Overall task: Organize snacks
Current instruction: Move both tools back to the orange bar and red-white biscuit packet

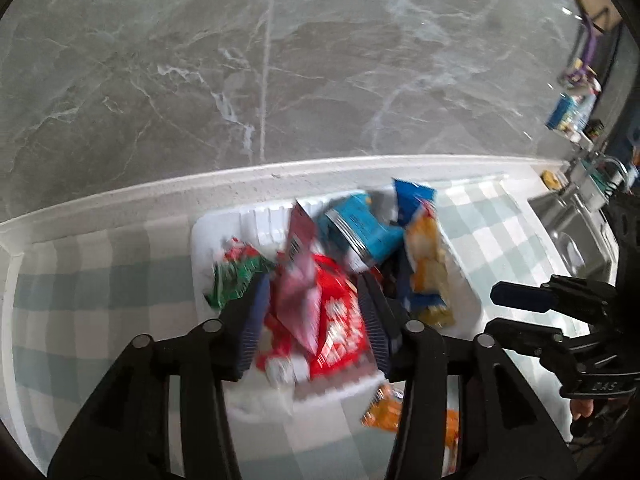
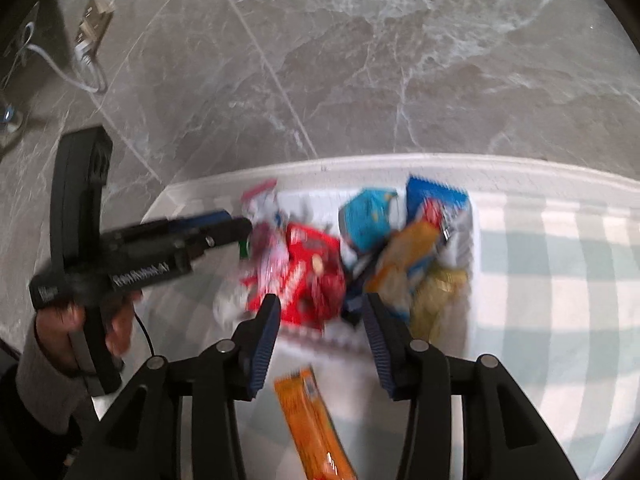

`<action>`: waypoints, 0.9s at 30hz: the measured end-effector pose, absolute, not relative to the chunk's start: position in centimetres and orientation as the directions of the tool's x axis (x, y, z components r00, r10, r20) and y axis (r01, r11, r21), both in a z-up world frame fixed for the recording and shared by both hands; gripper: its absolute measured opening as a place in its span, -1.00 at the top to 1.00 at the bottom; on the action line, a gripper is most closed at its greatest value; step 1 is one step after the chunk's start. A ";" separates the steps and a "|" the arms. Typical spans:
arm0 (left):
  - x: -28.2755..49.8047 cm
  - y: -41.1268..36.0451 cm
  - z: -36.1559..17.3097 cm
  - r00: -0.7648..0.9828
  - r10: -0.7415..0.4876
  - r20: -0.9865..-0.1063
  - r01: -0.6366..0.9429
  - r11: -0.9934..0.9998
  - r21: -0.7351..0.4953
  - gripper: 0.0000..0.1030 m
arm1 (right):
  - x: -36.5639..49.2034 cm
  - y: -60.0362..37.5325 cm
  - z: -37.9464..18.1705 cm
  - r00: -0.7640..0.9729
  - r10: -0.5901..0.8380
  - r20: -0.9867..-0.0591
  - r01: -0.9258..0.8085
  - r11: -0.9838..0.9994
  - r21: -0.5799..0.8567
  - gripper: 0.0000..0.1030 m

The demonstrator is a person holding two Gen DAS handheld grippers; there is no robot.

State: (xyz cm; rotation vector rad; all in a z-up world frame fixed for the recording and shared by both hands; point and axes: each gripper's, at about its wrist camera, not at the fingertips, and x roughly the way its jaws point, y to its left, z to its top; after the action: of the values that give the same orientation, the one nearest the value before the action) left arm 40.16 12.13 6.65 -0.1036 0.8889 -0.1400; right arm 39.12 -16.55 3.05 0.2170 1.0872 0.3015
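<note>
A white basket (image 1: 200, 240) (image 2: 474, 280) on the checked cloth holds several snack packs: a red pack (image 1: 340, 320) (image 2: 308, 272), a pink pack (image 1: 298, 280), a green pack (image 1: 236, 276), a blue pack (image 1: 360, 228) (image 2: 368, 216) and a yellow-blue chips bag (image 1: 426, 268) (image 2: 404, 264). My left gripper (image 1: 312, 300) is open just above the red and pink packs. My right gripper (image 2: 320, 312) is open above the basket's near edge. An orange pack (image 2: 312, 424) (image 1: 386, 408) lies on the cloth in front of the basket.
The counter's white rim (image 1: 280, 172) runs behind the basket, with grey marble floor beyond. A metal sink (image 1: 572, 236) lies to the right. The left gripper and hand (image 2: 120, 256) show at the left of the right wrist view.
</note>
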 end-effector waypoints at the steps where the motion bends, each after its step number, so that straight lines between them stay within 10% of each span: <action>1: 39.4 11.8 6.7 0.613 -0.180 -0.769 0.093 0.983 -0.156 0.14 | 38.0 -16.6 3.1 0.425 0.339 -0.840 -0.136 0.941 0.311 0.09; 27: 29.9 -2.3 -1.9 0.341 -0.236 -0.910 0.874 0.435 0.215 0.14 | 24.4 -14.0 -1.9 0.246 0.263 -0.933 0.060 0.957 0.285 0.00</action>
State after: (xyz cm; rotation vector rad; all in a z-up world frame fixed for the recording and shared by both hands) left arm 29.89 -2.30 -1.91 0.8179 0.9468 -0.8372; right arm 24.38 -13.96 -1.90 0.2854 1.3205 0.1407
